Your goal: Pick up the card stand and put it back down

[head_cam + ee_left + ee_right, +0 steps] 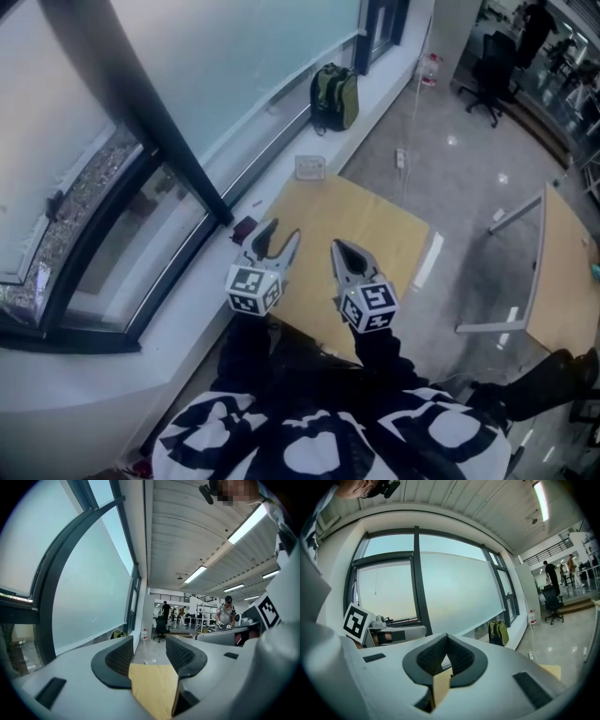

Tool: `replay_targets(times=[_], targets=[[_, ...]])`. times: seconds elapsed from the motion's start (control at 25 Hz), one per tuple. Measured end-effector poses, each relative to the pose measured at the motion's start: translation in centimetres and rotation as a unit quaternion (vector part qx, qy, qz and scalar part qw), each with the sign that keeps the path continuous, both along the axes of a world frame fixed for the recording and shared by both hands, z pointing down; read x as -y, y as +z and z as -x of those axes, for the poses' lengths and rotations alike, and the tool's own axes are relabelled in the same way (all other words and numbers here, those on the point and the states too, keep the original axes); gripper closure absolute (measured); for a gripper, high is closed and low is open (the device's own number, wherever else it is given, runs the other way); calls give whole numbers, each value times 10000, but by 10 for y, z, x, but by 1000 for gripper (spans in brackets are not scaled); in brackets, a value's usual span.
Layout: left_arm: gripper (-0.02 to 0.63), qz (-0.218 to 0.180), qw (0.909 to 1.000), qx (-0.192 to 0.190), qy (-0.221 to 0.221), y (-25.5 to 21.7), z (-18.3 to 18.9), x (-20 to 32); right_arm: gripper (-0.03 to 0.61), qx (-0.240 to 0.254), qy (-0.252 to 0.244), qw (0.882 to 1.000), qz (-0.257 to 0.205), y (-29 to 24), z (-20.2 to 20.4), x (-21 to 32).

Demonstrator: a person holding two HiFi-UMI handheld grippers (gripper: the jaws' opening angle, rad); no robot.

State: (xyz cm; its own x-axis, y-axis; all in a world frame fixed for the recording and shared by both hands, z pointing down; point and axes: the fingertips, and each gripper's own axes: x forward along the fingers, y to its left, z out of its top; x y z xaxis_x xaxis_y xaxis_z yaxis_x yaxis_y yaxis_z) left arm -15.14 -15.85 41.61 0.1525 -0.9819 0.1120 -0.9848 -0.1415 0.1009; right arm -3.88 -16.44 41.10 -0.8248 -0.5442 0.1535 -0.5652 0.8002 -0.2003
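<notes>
I count two grippers in my hands, the left gripper (pixel 283 230) and the right gripper (pixel 337 246), and two marker cubes, the left cube (pixel 253 289) and the right cube (pixel 368 307). There are two wooden tables, the near table (pixel 375 225) and the right table (pixel 567 272). Of the rest I count one each: one green backpack (pixel 336 97) far by the window, one office chair (pixel 487 80) far right, one bottle (pixel 429 67), one small white object (pixel 309 167) at the near table's far edge and one small dark object (pixel 244 228) at its left edge.
</notes>
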Motion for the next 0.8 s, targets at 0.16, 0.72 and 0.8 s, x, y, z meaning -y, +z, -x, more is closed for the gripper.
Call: replay_targets(times=[0.16,0.72,0.8], targets=[[414,-134,9998,129,15,-12,-25,-7,561,128,65,9998,-157,-14,-12,-4],[603,-325,9978,252,-526,-30,-48,-38,563,237,262,9987,-355,-31,-36,-19],[604,-340,9976,278,-537,-32,-48,-38,563,198,256,9988,-373,-30,-34,-20]])
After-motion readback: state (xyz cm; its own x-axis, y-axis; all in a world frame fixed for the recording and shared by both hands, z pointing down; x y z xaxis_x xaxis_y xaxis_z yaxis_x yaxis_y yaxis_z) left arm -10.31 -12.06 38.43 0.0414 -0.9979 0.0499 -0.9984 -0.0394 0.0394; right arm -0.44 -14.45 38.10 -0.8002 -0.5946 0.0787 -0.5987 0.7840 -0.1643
